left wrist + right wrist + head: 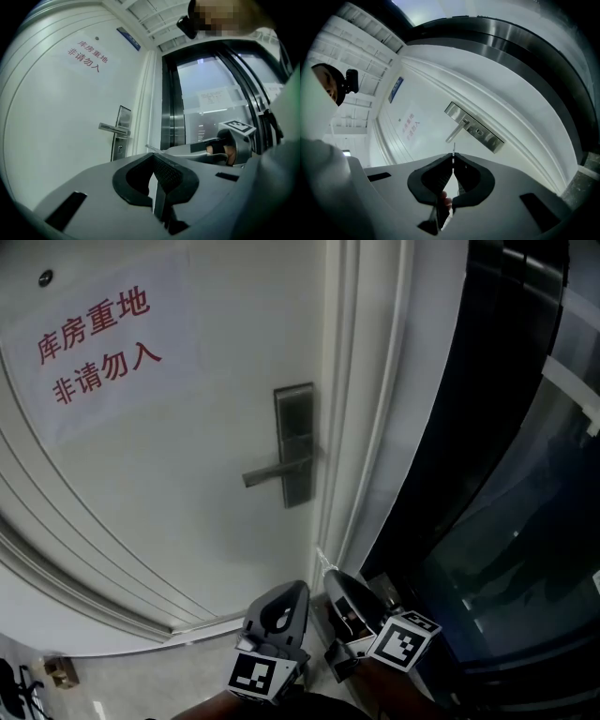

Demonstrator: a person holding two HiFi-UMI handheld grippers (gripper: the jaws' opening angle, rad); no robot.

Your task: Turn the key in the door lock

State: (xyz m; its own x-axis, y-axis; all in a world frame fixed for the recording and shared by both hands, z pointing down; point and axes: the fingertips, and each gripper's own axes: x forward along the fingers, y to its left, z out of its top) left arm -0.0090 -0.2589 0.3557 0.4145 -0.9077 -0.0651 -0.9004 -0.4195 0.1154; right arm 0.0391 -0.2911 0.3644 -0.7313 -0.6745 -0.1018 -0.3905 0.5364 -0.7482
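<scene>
A grey lock plate (294, 442) with a lever handle (274, 471) sits on the white door (169, 484). In the left gripper view the keyhole (120, 148) shows below the handle (114, 128). Both grippers hang low, well short of the lock. My right gripper (330, 576) is shut on a thin key (324, 561). The key's blade (453, 149) pokes out past the right gripper's tips (453, 158) and points towards the lock plate (476, 127). The key (153, 148) also shows from the side. My left gripper (299, 586) is shut with nothing between its pads (166, 173).
A white paper sign with red characters (98, 343) is stuck to the door at upper left. The white door frame (361, 427) runs right of the lock, with dark glass and metal panels (506, 474) beyond it. A small object (61, 671) lies on the floor at lower left.
</scene>
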